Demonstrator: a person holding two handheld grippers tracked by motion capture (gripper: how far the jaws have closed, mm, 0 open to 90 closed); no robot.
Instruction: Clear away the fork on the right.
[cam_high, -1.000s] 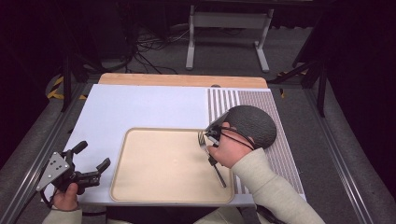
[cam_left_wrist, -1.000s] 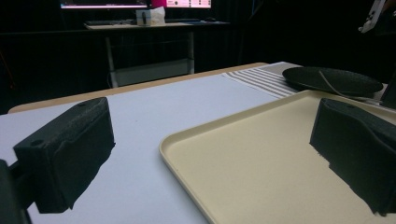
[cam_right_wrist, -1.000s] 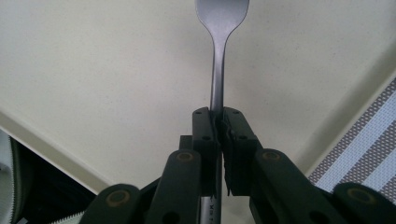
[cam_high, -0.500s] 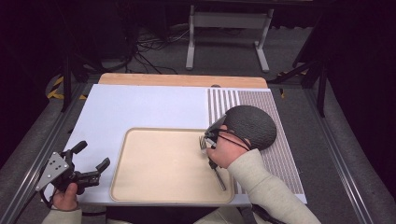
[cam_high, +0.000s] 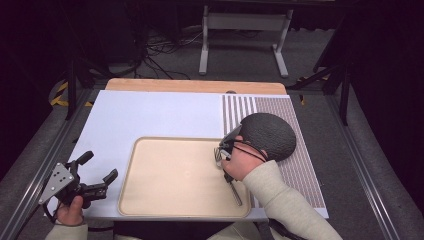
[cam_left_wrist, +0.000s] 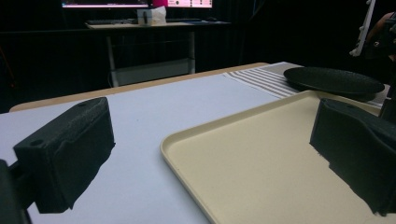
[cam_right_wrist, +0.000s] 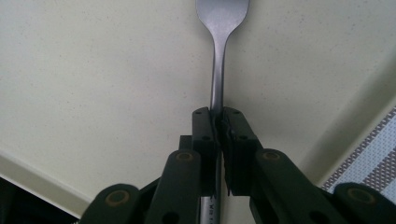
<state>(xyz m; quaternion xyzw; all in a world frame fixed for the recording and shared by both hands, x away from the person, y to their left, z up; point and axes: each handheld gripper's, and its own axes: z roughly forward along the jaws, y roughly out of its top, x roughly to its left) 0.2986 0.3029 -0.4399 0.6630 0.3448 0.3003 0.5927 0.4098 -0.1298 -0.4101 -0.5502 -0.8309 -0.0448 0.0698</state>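
A metal fork (cam_high: 218, 154) lies along the right side of a beige tray (cam_high: 165, 185), tines pointing to the far side. My right gripper (cam_high: 226, 169), wrapped in the person's hand, is shut on the fork's handle (cam_right_wrist: 218, 70), low over the tray (cam_right_wrist: 93, 70). The jaws are pressed together around the thin shaft, just below where it widens. My left gripper (cam_high: 100, 166) rests at the table's front left corner, off the tray. It stands open (cam_left_wrist: 210, 140) with nothing between its jaws and points across the tray (cam_left_wrist: 261, 158).
A black round plate (cam_high: 267, 135) sits on a striped mat (cam_high: 300, 170) right of the tray, just beyond the right hand; it also appears low and flat (cam_left_wrist: 334, 80). A white sheet (cam_high: 150, 115) covers the table. A wooden strip (cam_high: 195, 86) runs along the far edge.
The right hand and the fork have shifted only slightly over the tray's right side. The left gripper has stayed where it was.
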